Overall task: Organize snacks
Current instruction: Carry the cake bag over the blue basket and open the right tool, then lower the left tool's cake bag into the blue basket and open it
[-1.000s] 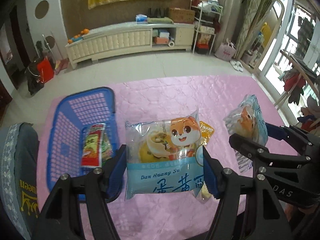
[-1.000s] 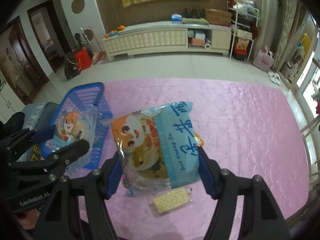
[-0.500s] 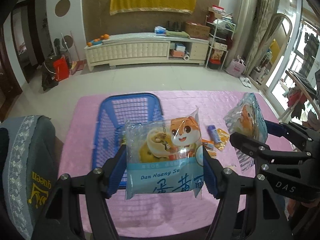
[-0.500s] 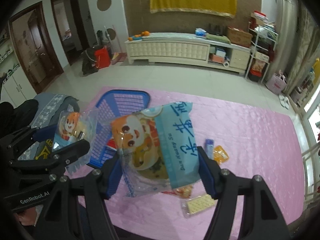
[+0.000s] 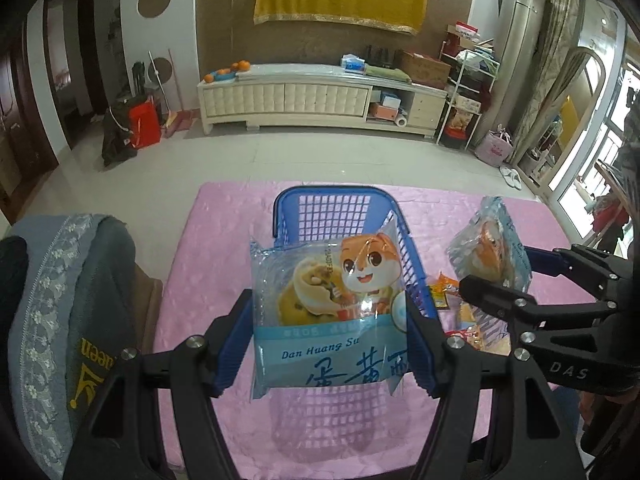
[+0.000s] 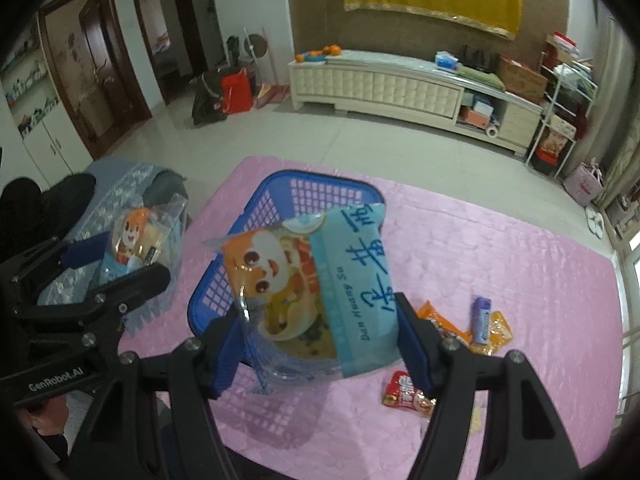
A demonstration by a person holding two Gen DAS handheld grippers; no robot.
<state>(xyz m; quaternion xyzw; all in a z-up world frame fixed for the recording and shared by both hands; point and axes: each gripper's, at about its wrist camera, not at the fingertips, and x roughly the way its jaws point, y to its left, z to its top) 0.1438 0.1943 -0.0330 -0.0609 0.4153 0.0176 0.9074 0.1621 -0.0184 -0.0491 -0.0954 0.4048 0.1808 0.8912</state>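
My left gripper [image 5: 332, 344] is shut on a light blue pastry packet [image 5: 328, 316] with a cartoon squirrel, held above the blue basket [image 5: 332, 200]. My right gripper [image 6: 320, 344] is shut on a second, tilted pastry packet [image 6: 316, 296] over the same basket [image 6: 316, 180]. The right gripper and its packet [image 5: 492, 252] show at the right of the left wrist view. The left gripper and its packet [image 6: 140, 240] show at the left of the right wrist view. Loose snacks lie on the pink cloth: orange packets [image 6: 440, 324], a blue tube [image 6: 482, 320], a red packet [image 6: 404, 392].
The pink quilted cloth [image 5: 224, 248] covers the table. A grey chair back [image 5: 60, 312] with a lace trim stands at the table's left edge. Beyond the table are tiled floor and a long white cabinet [image 5: 312, 96].
Both grippers have moved left and risen with their packets. The basket now sits straight under both packets, where it was off to the left before.
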